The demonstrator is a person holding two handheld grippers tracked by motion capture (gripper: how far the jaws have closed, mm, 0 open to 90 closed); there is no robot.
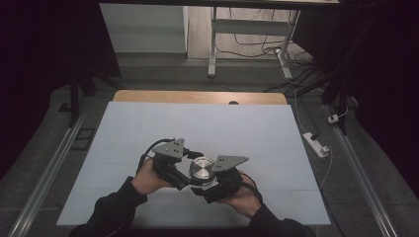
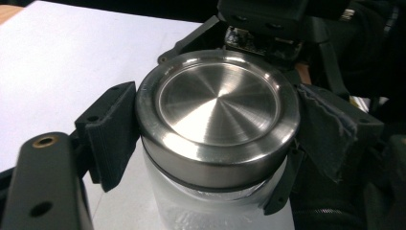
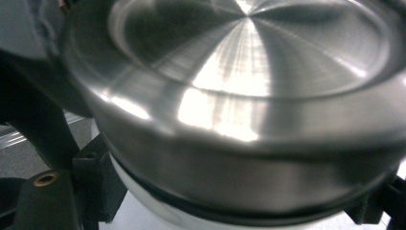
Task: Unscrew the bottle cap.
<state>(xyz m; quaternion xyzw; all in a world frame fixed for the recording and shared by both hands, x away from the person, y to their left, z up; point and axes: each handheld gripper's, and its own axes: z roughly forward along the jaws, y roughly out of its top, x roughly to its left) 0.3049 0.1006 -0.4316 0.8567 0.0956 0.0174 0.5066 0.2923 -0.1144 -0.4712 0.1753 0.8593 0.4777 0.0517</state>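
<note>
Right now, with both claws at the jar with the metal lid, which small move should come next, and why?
Probably twist the lid with the left claw, whose pads clamp the lid's rim. The right claw grips the frosted jar below, so the body looks steadied for unscrewing.

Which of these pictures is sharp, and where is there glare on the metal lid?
Left gripper view: metal lid sharp, soft sheen across its top. Right gripper view: lid too close and blurred, bright glare patches. High view: dim room, lid small with a pale highlight.
</note>
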